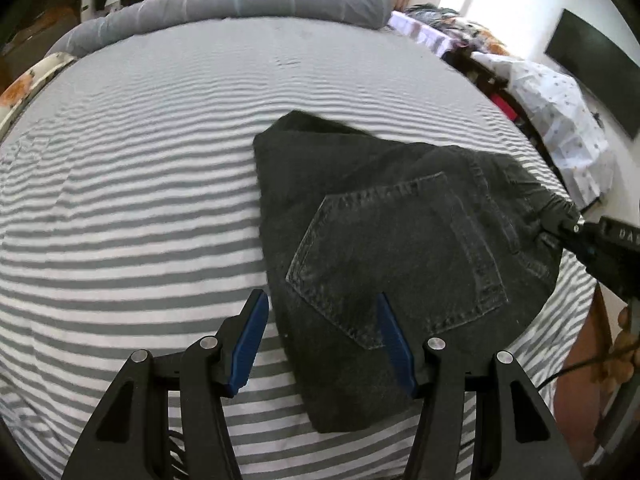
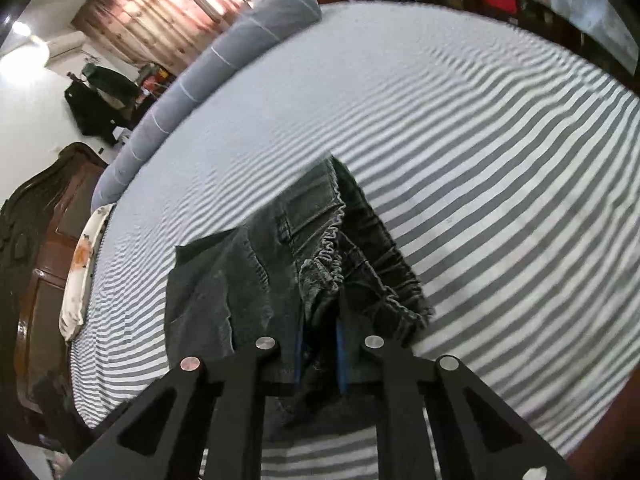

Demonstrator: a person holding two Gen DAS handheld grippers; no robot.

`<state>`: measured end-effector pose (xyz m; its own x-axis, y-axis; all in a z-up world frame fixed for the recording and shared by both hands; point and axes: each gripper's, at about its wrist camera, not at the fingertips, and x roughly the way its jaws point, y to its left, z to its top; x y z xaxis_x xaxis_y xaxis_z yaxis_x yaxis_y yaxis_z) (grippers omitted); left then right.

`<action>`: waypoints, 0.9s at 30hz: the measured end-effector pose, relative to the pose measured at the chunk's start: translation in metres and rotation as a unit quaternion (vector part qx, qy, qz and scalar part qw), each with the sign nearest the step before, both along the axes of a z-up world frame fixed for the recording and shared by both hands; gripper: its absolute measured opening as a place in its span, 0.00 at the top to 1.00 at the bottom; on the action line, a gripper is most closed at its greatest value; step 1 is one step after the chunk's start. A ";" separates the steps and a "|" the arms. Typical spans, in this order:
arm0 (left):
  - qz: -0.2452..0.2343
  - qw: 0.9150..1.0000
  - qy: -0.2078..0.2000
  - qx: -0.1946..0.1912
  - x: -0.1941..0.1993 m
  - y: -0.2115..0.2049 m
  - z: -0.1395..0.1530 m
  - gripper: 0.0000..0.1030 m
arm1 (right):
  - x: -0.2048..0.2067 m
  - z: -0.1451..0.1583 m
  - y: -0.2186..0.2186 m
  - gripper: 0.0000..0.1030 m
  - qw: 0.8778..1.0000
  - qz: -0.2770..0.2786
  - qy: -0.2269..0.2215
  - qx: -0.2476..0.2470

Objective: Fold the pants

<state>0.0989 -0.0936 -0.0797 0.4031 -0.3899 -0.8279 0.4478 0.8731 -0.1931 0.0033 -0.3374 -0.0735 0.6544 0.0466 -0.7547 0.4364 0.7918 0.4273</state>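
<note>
Dark grey denim pants [image 1: 392, 240] lie folded on the striped bed sheet [image 1: 140, 220], back pocket facing up. My left gripper [image 1: 322, 312] hovers open over the pants' near left edge, its blue pads [image 1: 248, 344] apart with cloth below the right one only. In the left wrist view my right gripper [image 1: 560, 220] pinches the waistband at the far right. The right wrist view shows the same right gripper [image 2: 320, 344] shut on the bunched elastic waistband [image 2: 324, 276], the pants [image 2: 224, 280] lifted a little and hanging from it.
A grey bolster [image 1: 240, 4] runs along the far side of the bed. A floral pillow [image 2: 80, 272] lies at the left bed edge beside a dark wooden headboard [image 2: 36, 248]. Cluttered tables with cloths [image 1: 552, 120] stand to the right.
</note>
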 end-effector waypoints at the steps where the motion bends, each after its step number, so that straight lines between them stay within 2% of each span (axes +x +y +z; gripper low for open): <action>1: -0.009 1.000 0.000 0.000 -0.001 -0.003 0.000 0.44 | -0.003 -0.001 0.000 0.89 1.000 -0.003 0.004 -0.010; 6: -0.032 0.998 0.021 0.051 0.000 -0.017 -0.027 0.44 | 0.004 -0.039 -0.001 0.89 0.998 -0.003 0.061 -0.027; 12: -0.039 0.997 0.020 0.056 0.004 -0.019 -0.030 0.42 | 0.007 -0.042 -0.001 0.88 0.998 0.002 0.062 -0.031; 17: -0.039 0.997 0.018 0.057 0.003 -0.019 -0.028 0.42 | 0.002 -0.042 -0.003 0.86 0.999 -0.007 0.050 -0.012; 22: -0.037 0.998 0.015 0.055 0.006 -0.017 -0.027 0.42 | 0.000 -0.035 0.005 0.74 0.998 -0.001 0.049 -0.033; 24: -0.035 0.998 0.010 0.055 0.005 -0.016 -0.025 0.42 | -0.002 -0.033 0.011 0.61 0.998 0.004 0.051 -0.043; 27: -0.031 0.998 -0.007 0.057 0.006 -0.018 -0.019 0.42 | -0.007 -0.034 0.021 0.47 0.996 0.007 0.061 -0.070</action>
